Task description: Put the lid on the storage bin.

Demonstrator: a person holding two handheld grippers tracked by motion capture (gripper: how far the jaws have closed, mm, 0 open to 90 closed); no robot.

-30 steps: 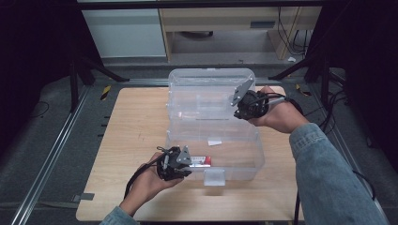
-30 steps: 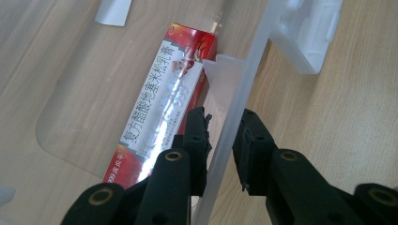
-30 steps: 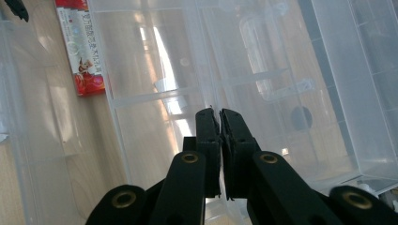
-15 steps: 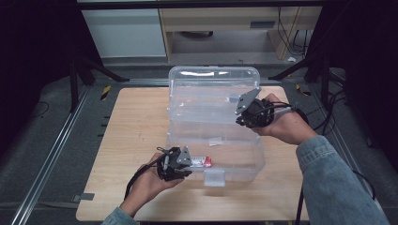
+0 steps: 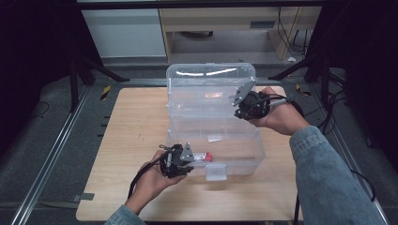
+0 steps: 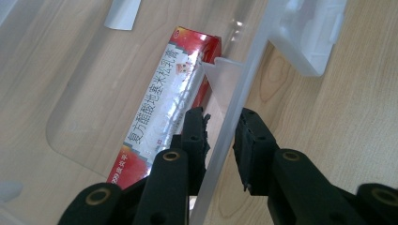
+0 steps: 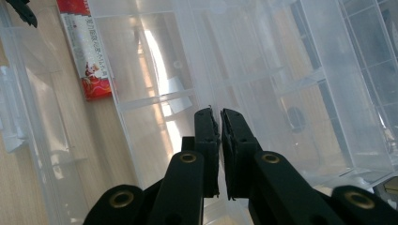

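A clear plastic storage box (image 5: 244, 157) stands open on the wooden table, its lid (image 5: 211, 77) raised at the back. A red and silver carton (image 5: 202, 156) (image 6: 173, 93) (image 7: 89, 51) lies inside along the front wall. My left gripper (image 5: 195, 158) (image 6: 220, 126) straddles that front wall (image 6: 230, 103), one jaw inside and one outside, pinching it. Over the box's right half, my right gripper (image 5: 238, 110) (image 7: 219, 115) has its jaws pressed together on the thin edge of a clear divided tray (image 7: 328, 84).
The box's front latch (image 5: 216, 172) (image 6: 305, 33) sticks out toward me. A small white slip (image 5: 215, 138) lies on the box floor. Bare wood (image 5: 136, 136) spreads left of the box. Dark stands and cables ring the table.
My right gripper has shifted a little left and inward over the box. The left gripper and the carton have stayed put.
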